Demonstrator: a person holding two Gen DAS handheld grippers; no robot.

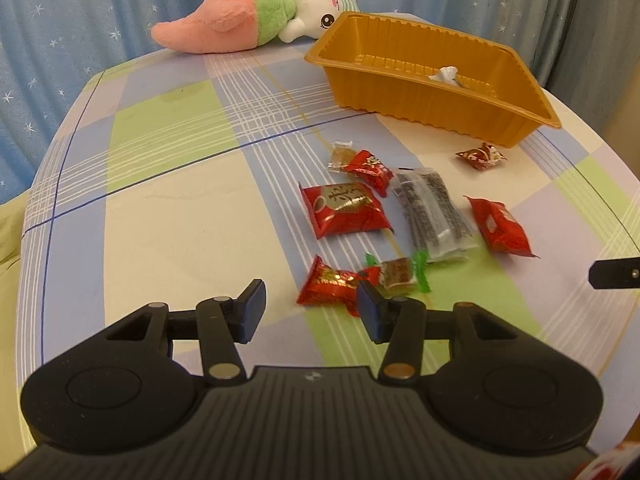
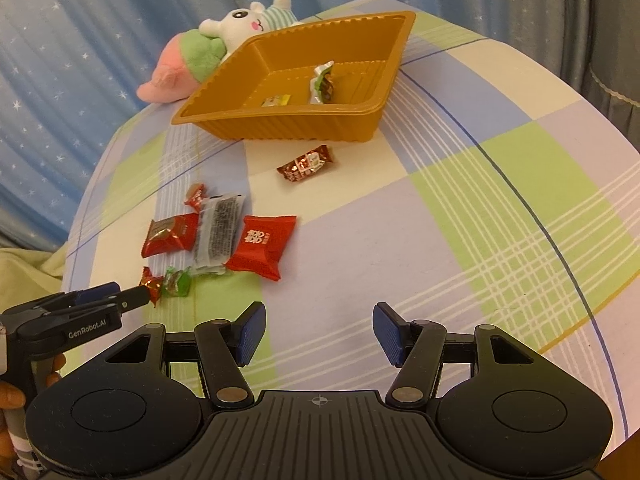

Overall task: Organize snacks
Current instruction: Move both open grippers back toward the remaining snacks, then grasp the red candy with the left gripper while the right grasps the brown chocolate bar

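Observation:
Several wrapped snacks lie on the checked tablecloth: a small red candy (image 1: 330,282) (image 2: 151,286), a green-ended candy (image 1: 396,272) (image 2: 176,281), a large red packet (image 1: 346,210) (image 2: 170,234), a clear dark-printed packet (image 1: 434,212) (image 2: 218,230), a red packet (image 1: 500,226) (image 2: 262,246) and a lone red candy (image 1: 482,155) (image 2: 306,163). The gold tray (image 1: 404,96) (image 2: 280,128) holds two snacks (image 2: 322,84). My left gripper (image 1: 310,308) (image 2: 134,300) is open, its fingers on either side of the small red candy. My right gripper (image 2: 318,332) is open and empty above bare cloth.
A pink, green and white plush toy (image 1: 256,12) (image 2: 204,56) lies behind the tray, against a blue starred curtain (image 1: 80,20). The table edge (image 2: 616,420) falls away at the right. A small clear-wrapped candy and a red one (image 1: 360,164) lie at the pile's far end.

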